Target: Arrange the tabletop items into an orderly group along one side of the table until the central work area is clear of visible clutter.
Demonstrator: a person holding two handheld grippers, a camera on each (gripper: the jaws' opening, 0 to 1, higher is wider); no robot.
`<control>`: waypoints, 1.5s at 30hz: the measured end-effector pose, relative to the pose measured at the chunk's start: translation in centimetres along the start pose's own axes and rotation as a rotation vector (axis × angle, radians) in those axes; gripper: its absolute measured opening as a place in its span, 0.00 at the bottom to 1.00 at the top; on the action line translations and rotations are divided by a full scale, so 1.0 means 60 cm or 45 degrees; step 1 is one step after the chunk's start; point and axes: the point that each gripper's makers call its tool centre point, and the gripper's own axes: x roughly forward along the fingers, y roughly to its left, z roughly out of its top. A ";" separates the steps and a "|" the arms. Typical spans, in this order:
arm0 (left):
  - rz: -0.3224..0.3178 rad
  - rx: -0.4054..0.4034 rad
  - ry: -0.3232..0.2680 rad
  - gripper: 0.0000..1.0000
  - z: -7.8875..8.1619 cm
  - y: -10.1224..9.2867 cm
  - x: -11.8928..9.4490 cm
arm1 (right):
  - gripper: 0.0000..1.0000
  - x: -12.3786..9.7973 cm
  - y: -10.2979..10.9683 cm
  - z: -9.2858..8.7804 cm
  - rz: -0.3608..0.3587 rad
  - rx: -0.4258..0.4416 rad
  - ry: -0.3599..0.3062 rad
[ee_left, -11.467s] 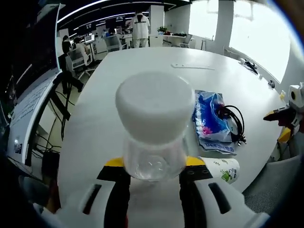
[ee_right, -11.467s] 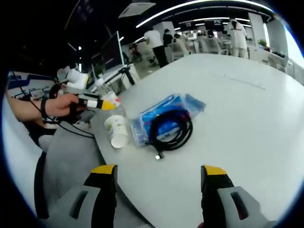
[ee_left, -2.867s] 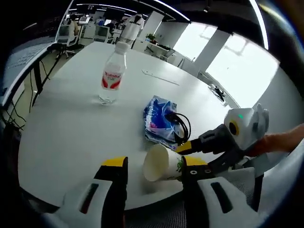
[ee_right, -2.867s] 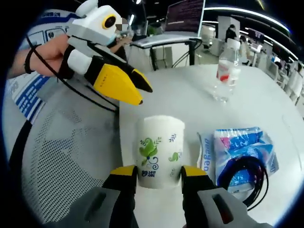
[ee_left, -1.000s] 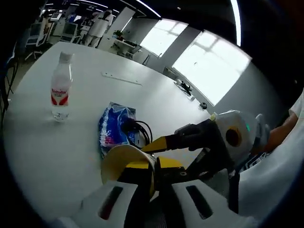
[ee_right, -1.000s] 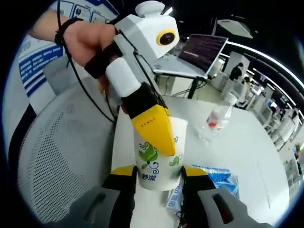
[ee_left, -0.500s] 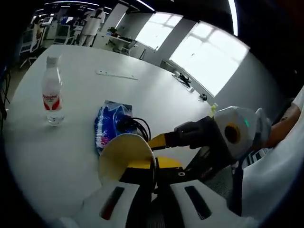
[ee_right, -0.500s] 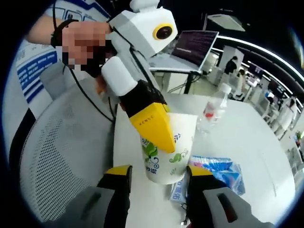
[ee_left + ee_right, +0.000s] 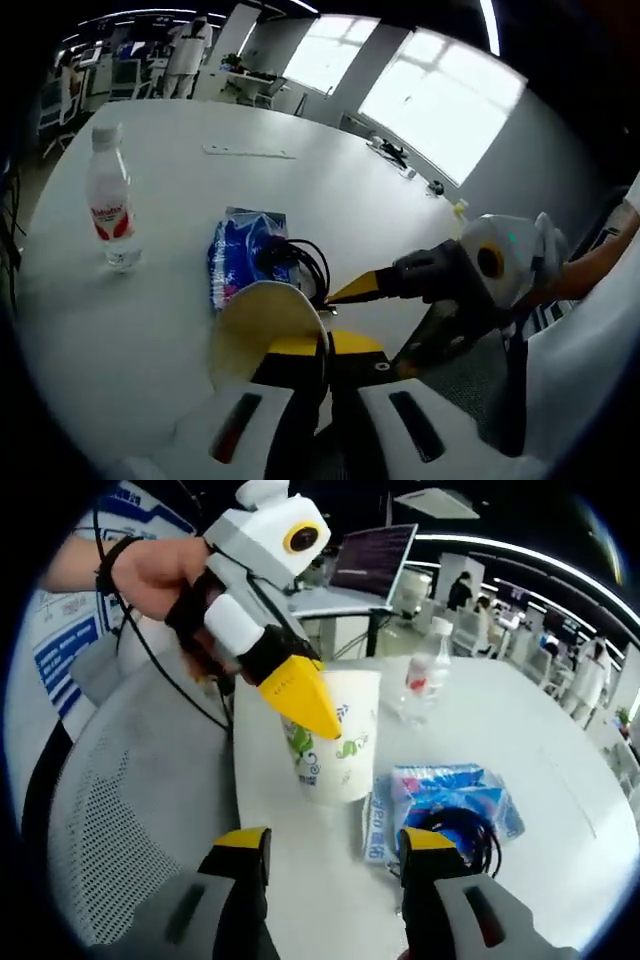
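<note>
Paper cup with green leaf print (image 9: 335, 742) has just changed hands: the right gripper (image 9: 335, 850), which clamped it a second ago, now stands wide and drawn back, while the left gripper (image 9: 300, 702) pinches the cup's rim (image 9: 268, 330) between nearly closed jaws. The handover looks done, so the cup can go to the group. It hangs at the near edge of the white round table (image 9: 330, 200), beside the blue plastic packet (image 9: 240, 255) bearing a coiled black cable (image 9: 295, 262); the clear water bottle with red label (image 9: 108, 208) stands farther off. Beyond lies an open office with bright windows.

White grippers (image 9: 305, 705), yellow-tipped jaws
</note>
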 end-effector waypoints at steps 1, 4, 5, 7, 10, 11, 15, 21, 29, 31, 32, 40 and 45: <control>0.005 0.007 0.003 0.00 0.000 0.001 0.000 | 0.53 -0.003 -0.003 -0.004 -0.006 0.013 0.001; 0.012 0.018 0.008 0.00 0.000 0.004 0.002 | 0.53 -0.018 -0.022 -0.023 -0.046 0.063 0.011; 0.019 0.030 0.014 0.00 0.000 0.006 0.003 | 0.53 -0.022 -0.027 -0.026 -0.059 0.077 0.011; 0.029 0.042 0.020 0.00 0.000 0.009 0.004 | 0.53 -0.032 -0.042 -0.035 -0.091 0.116 0.010; 0.037 0.046 0.021 0.00 0.001 0.012 0.005 | 0.53 -0.046 -0.061 -0.045 -0.135 0.175 0.005; 0.041 0.048 0.023 0.00 0.002 0.015 0.006 | 0.53 -0.051 -0.068 -0.049 -0.151 0.189 0.005; 0.058 0.045 0.046 0.00 0.007 0.023 0.011 | 0.52 -0.066 -0.089 -0.065 -0.216 0.255 0.010; 0.078 0.061 0.049 0.00 0.021 0.033 0.019 | 0.52 -0.082 -0.107 -0.083 -0.266 0.327 0.002; 0.127 0.191 0.063 0.00 0.053 0.038 0.031 | 0.52 -0.101 -0.118 -0.102 -0.319 0.382 -0.005; 0.137 0.187 0.045 0.00 0.067 0.041 0.034 | 0.52 -0.108 -0.118 -0.108 -0.329 0.402 -0.006; 0.142 0.190 0.040 0.00 0.071 0.043 0.035 | 0.52 -0.110 -0.118 -0.111 -0.333 0.406 -0.005; 0.334 0.608 0.220 0.00 0.106 0.086 0.044 | 0.51 -0.135 -0.117 -0.146 -0.377 0.471 0.012; 0.402 0.674 0.268 0.00 0.135 0.112 0.065 | 0.51 -0.145 -0.116 -0.161 -0.394 0.502 0.020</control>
